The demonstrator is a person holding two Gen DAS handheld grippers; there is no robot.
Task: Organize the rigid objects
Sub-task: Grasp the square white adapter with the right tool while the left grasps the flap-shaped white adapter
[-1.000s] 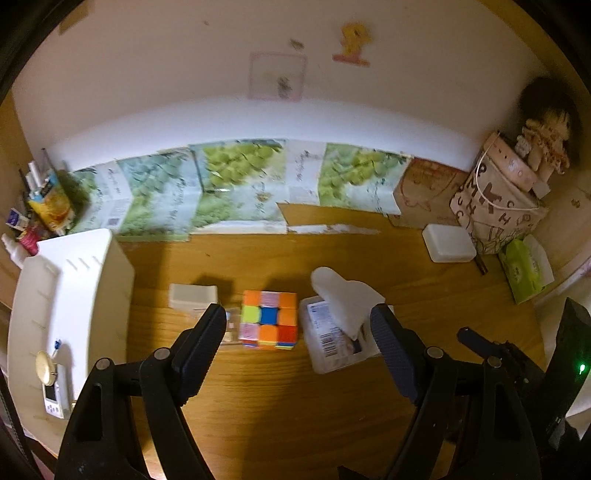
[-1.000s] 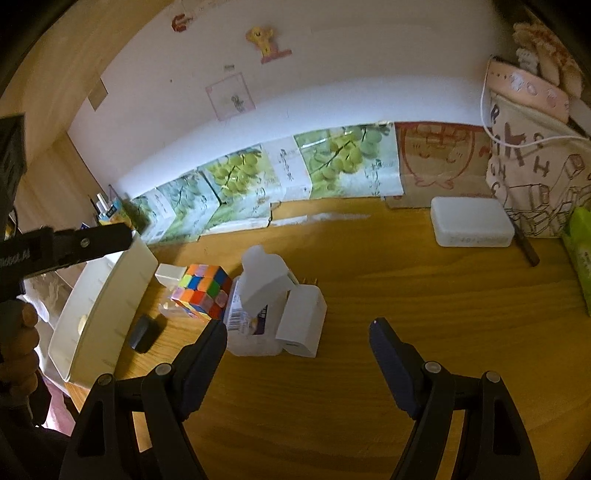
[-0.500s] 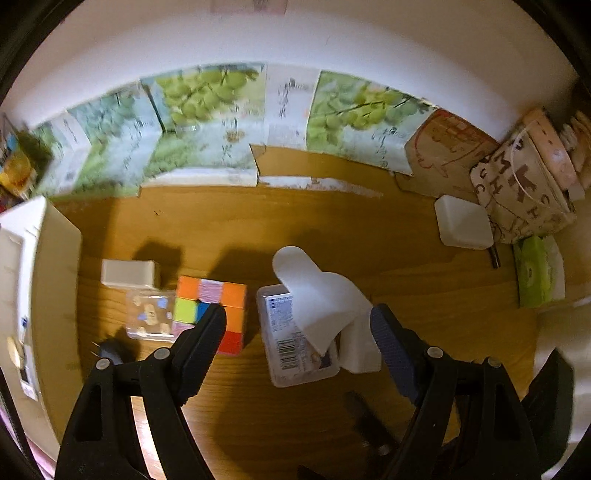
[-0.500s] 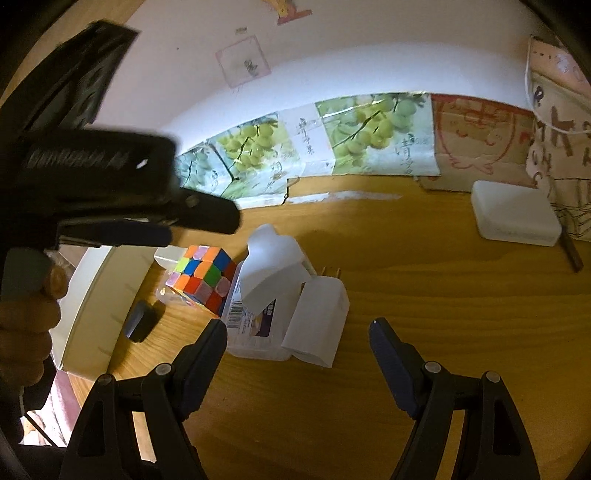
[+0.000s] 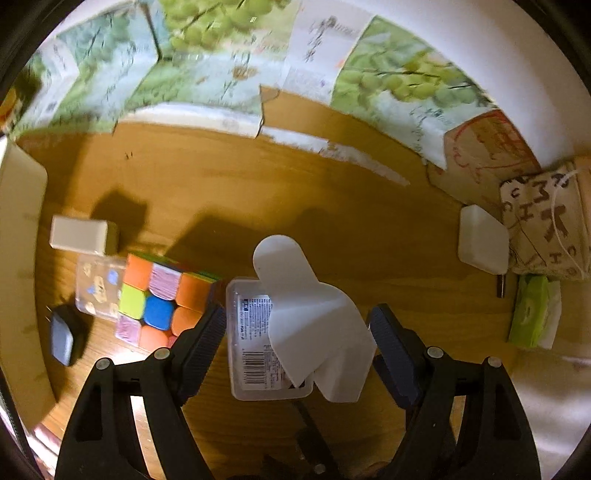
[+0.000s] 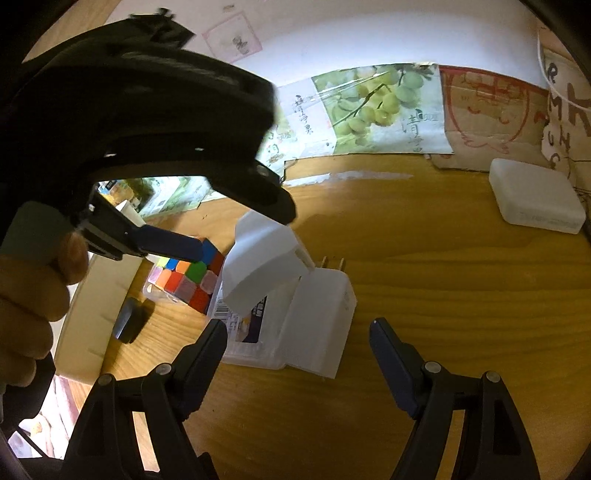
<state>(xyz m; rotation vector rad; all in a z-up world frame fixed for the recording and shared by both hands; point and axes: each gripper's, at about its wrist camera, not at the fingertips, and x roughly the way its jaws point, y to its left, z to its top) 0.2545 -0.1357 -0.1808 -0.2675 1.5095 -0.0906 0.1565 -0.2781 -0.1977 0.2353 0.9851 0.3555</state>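
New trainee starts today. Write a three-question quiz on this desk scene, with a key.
1. True or false: the left gripper is shut on the cube.
2. What lies on the clear box? A) the white bent piece B) the black block C) the green pack
3. Fill in: the white plug has its prongs pointing toward the ____.

Key: 1 false, both grippers are open, the right gripper too; 2 A; 3 wall.
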